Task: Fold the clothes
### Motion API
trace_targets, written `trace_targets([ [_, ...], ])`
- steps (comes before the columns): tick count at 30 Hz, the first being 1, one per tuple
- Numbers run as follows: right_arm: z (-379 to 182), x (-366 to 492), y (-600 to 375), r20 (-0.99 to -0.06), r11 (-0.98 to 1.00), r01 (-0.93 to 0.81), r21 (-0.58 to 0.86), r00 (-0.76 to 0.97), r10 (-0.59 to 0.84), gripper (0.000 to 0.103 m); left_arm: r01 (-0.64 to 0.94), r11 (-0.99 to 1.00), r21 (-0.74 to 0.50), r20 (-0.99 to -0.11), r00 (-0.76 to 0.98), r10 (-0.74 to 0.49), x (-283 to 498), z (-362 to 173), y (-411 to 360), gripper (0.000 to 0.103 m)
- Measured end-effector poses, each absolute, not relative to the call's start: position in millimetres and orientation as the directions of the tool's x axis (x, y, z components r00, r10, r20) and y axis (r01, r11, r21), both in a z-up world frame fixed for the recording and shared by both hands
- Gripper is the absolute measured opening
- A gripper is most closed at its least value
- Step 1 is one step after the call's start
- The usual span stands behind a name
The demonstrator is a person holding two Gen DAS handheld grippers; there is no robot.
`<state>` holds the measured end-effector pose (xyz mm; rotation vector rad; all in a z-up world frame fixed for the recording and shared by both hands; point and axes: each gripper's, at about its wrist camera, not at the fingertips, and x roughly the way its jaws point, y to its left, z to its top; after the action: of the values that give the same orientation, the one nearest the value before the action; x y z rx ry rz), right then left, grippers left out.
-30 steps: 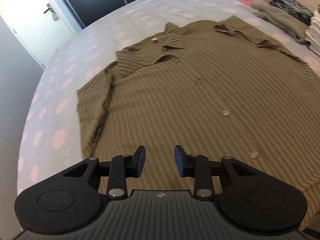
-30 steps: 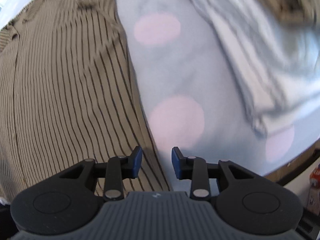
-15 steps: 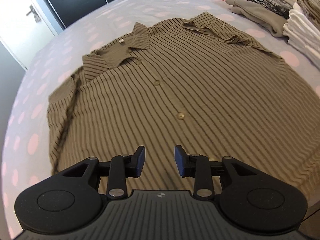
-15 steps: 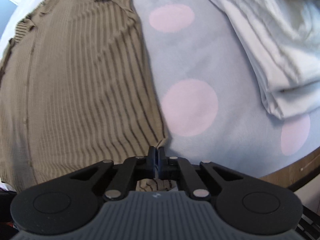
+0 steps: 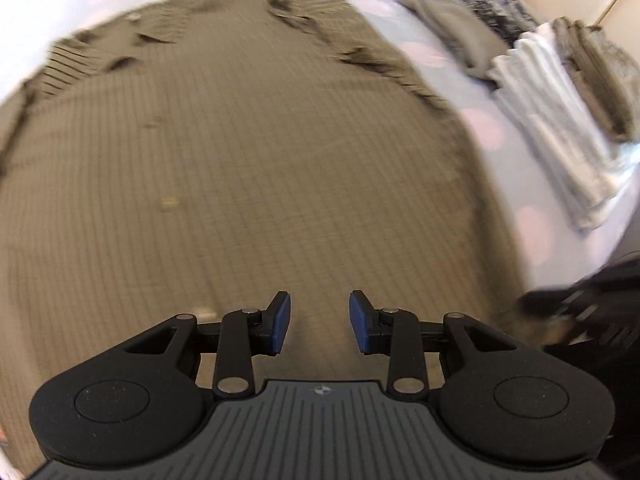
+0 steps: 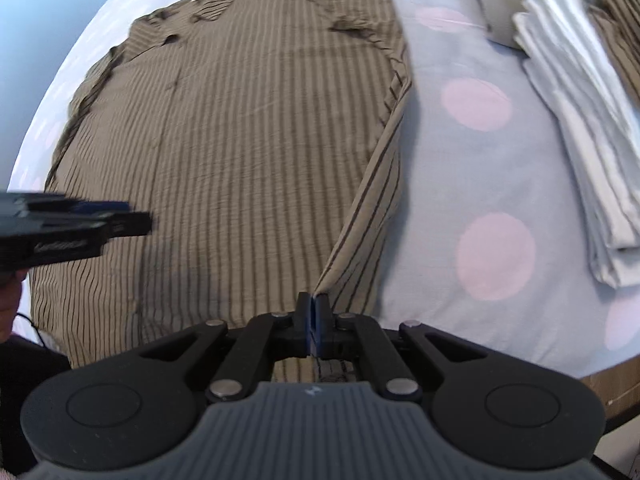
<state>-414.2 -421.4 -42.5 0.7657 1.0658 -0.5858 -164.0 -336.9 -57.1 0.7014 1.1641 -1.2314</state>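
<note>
On the bed lies the shirt [image 6: 240, 128], spread flat with its front up, a thin woven cloth in olive brown with fine dark stripes, a row of small round buttons [image 5: 169, 203] down the middle and a crumpled collar at the far end. Its near right corner is lifted from the sheet and drawn into a tight ridge, because the right gripper [image 6: 311, 312] has its blue-padded jaws pressed together on the hem there. The left gripper [image 5: 319, 322] hovers over the lower part of the shirt with its jaws wide apart and nothing between them; in the right wrist view it comes in from the left edge, blurred, and the pale writing on its black side cannot be read. The bedsheet [image 6: 472, 184] is smooth, light grey-blue with big pink dots. To the right of the shirt, well apart from it, rests a stack of folded white cloth [image 6: 580, 128], and beyond it folded grey-brown clothes [image 5: 444, 12].
</note>
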Motion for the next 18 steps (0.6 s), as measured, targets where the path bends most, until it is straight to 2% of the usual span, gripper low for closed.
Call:
trace_targets([
  [4, -41, -413, -417, -0.922, 0.622, 0.737, 0.266, 0.382, -0.058, 0.002, 0.926, 0.234, -0.296, -0.919, -0.209, -0.336, -187, -63, -364, 0.030],
  [7, -45, -411, -418, -0.921, 0.623, 0.734, 0.271, 0.385, -0.054, 0.002, 0.919, 0.208, -0.336, -0.911, -0.262, -0.318, -207, -71, -380, 0.032],
  [9, -45, -412, -418, -0.919, 0.626, 0.729, 0.277, 0.392, -0.049, 0.002, 0.914, 0.200, -0.353, -0.910, -0.285, -0.302, -217, -77, -388, 0.039],
  [14, -45, -413, -418, -0.912, 0.633, 0.716, 0.294, 0.408, -0.038, 0.002, 0.903, 0.219, -0.370, -0.910, -0.304, -0.282, -231, -88, -398, 0.038],
  [16, -45, -414, -418, -0.909, 0.635, 0.711, 0.302, 0.415, -0.033, 0.001, 0.898, 0.227, -0.376, -0.909, -0.310, -0.279, -234, -92, -401, 0.035],
  [18, -44, -413, -418, -0.910, 0.637, 0.710, 0.302, 0.414, -0.030, 0.001, 0.896, 0.232, -0.378, -0.910, -0.312, -0.274, -237, -96, -404, 0.019],
])
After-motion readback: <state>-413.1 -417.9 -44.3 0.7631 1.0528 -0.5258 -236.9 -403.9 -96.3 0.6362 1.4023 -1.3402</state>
